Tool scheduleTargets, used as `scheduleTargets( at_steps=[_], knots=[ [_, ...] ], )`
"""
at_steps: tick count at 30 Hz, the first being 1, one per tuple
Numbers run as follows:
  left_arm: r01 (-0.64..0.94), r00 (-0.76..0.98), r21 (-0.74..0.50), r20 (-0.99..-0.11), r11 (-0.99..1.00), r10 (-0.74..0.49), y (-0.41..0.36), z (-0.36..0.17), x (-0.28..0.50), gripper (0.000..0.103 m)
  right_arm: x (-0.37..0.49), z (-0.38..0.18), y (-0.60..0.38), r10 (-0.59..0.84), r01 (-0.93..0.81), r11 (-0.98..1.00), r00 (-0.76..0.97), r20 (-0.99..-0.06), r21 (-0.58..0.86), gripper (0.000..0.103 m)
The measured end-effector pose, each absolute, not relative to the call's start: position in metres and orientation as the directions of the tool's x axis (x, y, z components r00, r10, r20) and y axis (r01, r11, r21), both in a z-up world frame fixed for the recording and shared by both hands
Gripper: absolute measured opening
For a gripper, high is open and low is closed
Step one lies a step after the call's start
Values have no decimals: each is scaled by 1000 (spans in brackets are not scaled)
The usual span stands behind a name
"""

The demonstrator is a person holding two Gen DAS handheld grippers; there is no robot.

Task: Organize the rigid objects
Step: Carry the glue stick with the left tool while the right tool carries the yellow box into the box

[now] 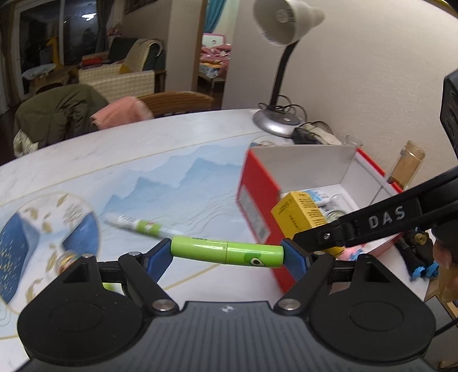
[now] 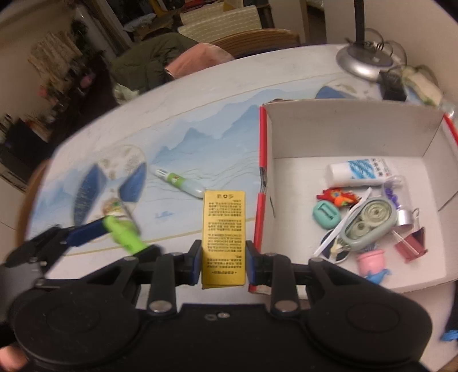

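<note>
In the left wrist view my left gripper (image 1: 227,253) is shut on a green cylinder (image 1: 226,251), held lengthwise end to end between the blue pads above the table. In the right wrist view my right gripper (image 2: 223,257) is shut on an upright yellow box (image 2: 223,226) printed with text, just left of the red-sided cardboard box (image 2: 355,134). That box is open on top and holds several small items, among them a white tube (image 2: 357,171). The same yellow box (image 1: 297,214) hangs at the red box's near corner (image 1: 257,206). A green-and-white pen (image 2: 177,183) lies on the table.
A desk lamp (image 1: 283,25) stands at the back, its base (image 2: 363,61) with a black adapter and cables behind the red box. A glass jar (image 1: 406,166) stands right of the box. A chair draped with pink cloth (image 1: 120,111) is at the table's far edge.
</note>
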State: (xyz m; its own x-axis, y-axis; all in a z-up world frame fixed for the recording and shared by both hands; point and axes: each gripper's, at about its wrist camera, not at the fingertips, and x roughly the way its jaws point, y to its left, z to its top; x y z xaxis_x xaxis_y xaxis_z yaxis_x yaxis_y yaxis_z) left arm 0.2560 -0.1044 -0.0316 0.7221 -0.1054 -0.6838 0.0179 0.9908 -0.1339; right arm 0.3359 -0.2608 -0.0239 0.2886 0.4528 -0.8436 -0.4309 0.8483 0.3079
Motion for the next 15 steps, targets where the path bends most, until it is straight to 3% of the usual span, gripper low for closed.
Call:
scheduleTargets(
  at_steps=[15],
  knots=[
    [108,727,-95,-671,990,-144,-184,-13,313,82,382,-12,-350,416,-373,885,372,-829,277,29]
  ],
)
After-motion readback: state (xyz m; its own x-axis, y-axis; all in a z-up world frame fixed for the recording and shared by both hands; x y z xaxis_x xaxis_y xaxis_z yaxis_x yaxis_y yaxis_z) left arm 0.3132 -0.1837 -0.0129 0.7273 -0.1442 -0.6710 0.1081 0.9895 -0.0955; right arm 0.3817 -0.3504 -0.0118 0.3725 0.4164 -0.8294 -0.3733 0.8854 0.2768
